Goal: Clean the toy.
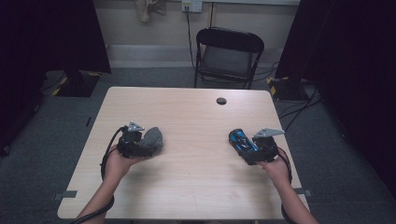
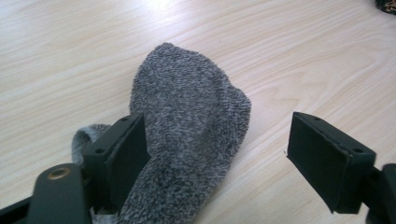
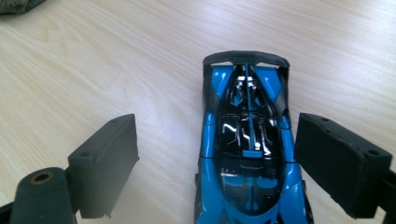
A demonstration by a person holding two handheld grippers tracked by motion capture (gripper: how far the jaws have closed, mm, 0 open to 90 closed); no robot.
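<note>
I count one grey sock [image 1: 153, 138] and one blue toy car [image 1: 242, 140] on one wooden table [image 1: 191, 186]. My left gripper [image 1: 141, 146], at nine o'clock, is spread apart around the sock; my right gripper [image 1: 252, 151], at three o'clock, gapes around the car, gripping nothing.

A lab-like recording room: black curtains [image 1: 51, 32], folding chair [image 1: 228, 53], carpet [image 1: 46, 140], floor cables [image 1: 299, 109].
</note>
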